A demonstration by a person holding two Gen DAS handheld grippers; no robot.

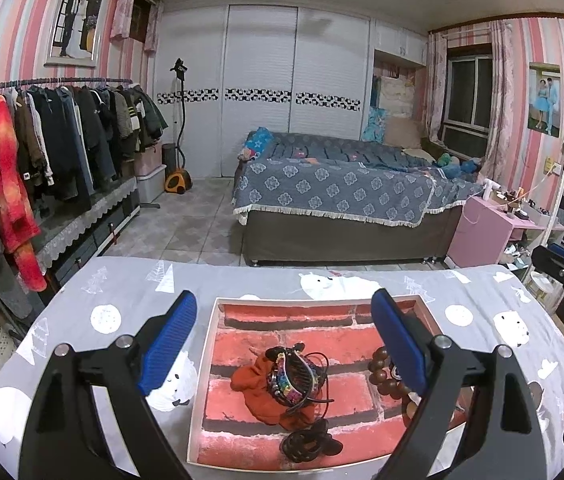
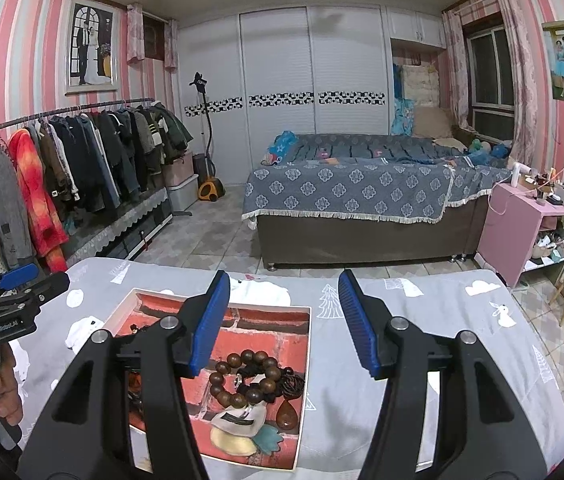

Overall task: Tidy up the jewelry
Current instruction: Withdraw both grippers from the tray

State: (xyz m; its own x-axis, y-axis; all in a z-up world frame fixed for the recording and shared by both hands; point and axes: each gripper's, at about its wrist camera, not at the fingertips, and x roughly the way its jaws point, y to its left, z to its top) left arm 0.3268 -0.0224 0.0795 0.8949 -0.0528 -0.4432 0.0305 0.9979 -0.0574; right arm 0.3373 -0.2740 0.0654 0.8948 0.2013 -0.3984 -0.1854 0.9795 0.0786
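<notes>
A shallow white-rimmed tray (image 1: 218, 332) with a red brick-pattern floor lies on the grey table. In it are an orange cloth pouch (image 1: 258, 384), a multicoloured woven bracelet (image 1: 289, 384), black cords (image 1: 305, 442) and a brown wooden bead bracelet (image 2: 242, 376). The right wrist view also shows a brown teardrop pendant (image 2: 286, 414) and a white, cream and teal leaf-shaped ornament (image 2: 242, 428). My left gripper (image 1: 283, 344) is open above the tray, empty. My right gripper (image 2: 283, 320) is open above the tray's right edge (image 2: 305, 344), empty.
The table wears a grey cloth (image 2: 441, 320) with white bears and trees. Beyond it are a bed (image 1: 337, 196), a clothes rack (image 1: 62, 132) at left and a pink shelf (image 2: 521, 228) at right.
</notes>
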